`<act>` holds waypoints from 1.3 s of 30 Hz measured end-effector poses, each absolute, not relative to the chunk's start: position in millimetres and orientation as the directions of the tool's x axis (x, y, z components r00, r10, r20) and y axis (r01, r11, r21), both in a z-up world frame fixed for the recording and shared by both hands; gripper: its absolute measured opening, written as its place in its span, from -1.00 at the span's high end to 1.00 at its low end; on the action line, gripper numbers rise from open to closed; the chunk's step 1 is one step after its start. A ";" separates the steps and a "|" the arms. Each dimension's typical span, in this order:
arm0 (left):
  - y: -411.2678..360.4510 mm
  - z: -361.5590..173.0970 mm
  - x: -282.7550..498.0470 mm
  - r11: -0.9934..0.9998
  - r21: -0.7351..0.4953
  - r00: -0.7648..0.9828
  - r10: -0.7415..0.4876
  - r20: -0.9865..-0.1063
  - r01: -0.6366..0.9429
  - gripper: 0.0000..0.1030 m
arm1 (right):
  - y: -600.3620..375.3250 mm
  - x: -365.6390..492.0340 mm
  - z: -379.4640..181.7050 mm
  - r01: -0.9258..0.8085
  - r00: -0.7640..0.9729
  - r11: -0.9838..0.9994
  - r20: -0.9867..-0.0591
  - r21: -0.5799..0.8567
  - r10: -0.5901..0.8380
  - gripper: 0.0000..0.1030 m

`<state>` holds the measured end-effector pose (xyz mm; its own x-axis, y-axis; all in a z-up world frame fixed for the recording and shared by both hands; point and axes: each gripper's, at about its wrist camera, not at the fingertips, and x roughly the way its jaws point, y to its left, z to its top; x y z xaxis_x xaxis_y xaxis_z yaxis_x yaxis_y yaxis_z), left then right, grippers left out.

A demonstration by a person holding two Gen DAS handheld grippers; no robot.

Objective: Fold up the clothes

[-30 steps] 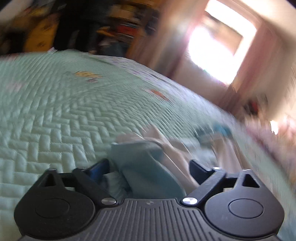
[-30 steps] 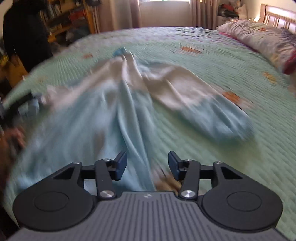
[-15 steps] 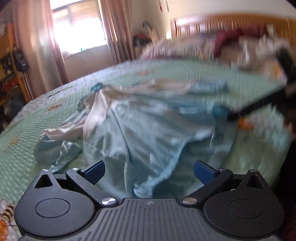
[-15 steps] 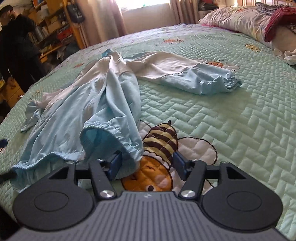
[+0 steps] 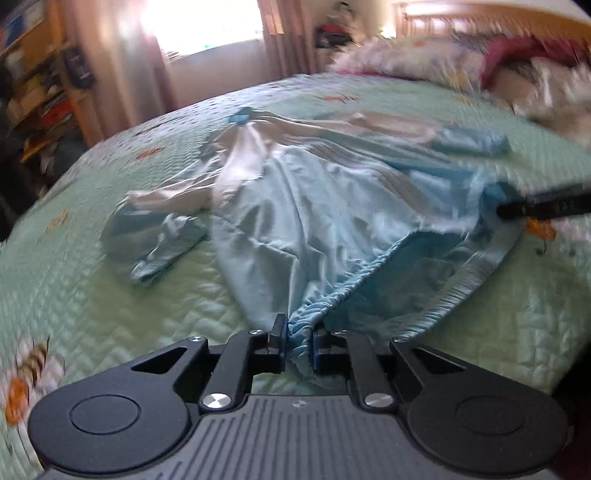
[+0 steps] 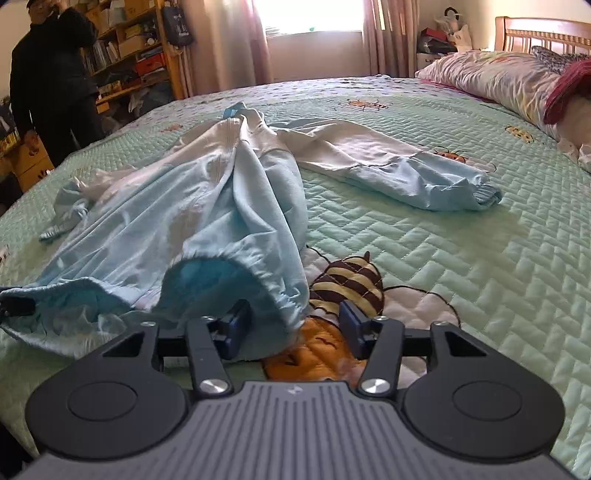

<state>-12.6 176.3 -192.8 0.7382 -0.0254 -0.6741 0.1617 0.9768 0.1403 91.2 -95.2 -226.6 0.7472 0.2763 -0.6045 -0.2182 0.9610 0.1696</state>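
Observation:
A light blue and white sweatshirt lies spread on the green quilted bed, with its ribbed hem toward me. My left gripper is shut on the left end of that hem. My right gripper stands open low over the quilt. The hem's right corner lies between its fingers, by the left one. In the left wrist view the right gripper's black fingers show at the far right of the hem. One sleeve stretches right, the other is bunched at the left.
Pillows and bedding are piled at the wooden headboard to the right. A person in dark clothes stands past the bed's far left corner by bookshelves. A bee picture is stitched into the quilt under my right gripper.
My left gripper, open half a second ago, has come down to the hem and shut on it. My right gripper has stayed open at the hem's right corner.

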 end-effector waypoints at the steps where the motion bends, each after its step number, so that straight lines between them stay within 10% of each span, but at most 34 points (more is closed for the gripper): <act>1: 179.1 -190.5 -16.6 0.980 0.138 0.744 -0.017 -0.668 0.146 0.74 | -95.8 90.6 -227.0 -0.214 0.745 0.958 -0.603 0.192 0.287 -0.07; 13: 211.1 -180.7 -48.4 0.993 0.059 0.792 0.118 -0.599 -0.103 0.66 | -70.2 83.5 -227.7 -0.248 0.742 0.962 -0.615 0.117 0.267 -0.05; 16: 217.1 -183.5 -44.4 0.991 0.049 0.783 0.129 -0.608 -0.125 0.62 | -63.5 81.9 -227.5 -0.259 0.741 0.961 -0.619 0.092 0.260 0.67; 19: 213.2 -186.5 -42.3 0.995 0.044 0.777 0.100 -0.621 -0.092 0.62 | -56.7 79.9 -226.9 -0.270 0.742 0.961 -0.622 0.063 0.250 0.91; 26: 187.9 -196.2 -41.6 0.996 0.076 0.754 0.021 -0.656 0.039 0.46 | -52.6 38.5 -202.4 -0.243 0.829 0.906 -0.559 -0.348 0.007 0.91; 39: 197.3 -190.2 -56.7 0.998 0.064 0.760 0.029 -0.649 0.016 0.36 | -55.9 26.2 -221.5 -0.359 0.745 0.899 -0.658 -0.252 0.112 0.91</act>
<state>-56.7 197.3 -190.2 0.7604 0.0294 -0.6487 0.0157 0.9978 0.0637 26.2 -55.9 -221.5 0.7447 0.1125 -0.6579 -0.3585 0.8988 -0.2521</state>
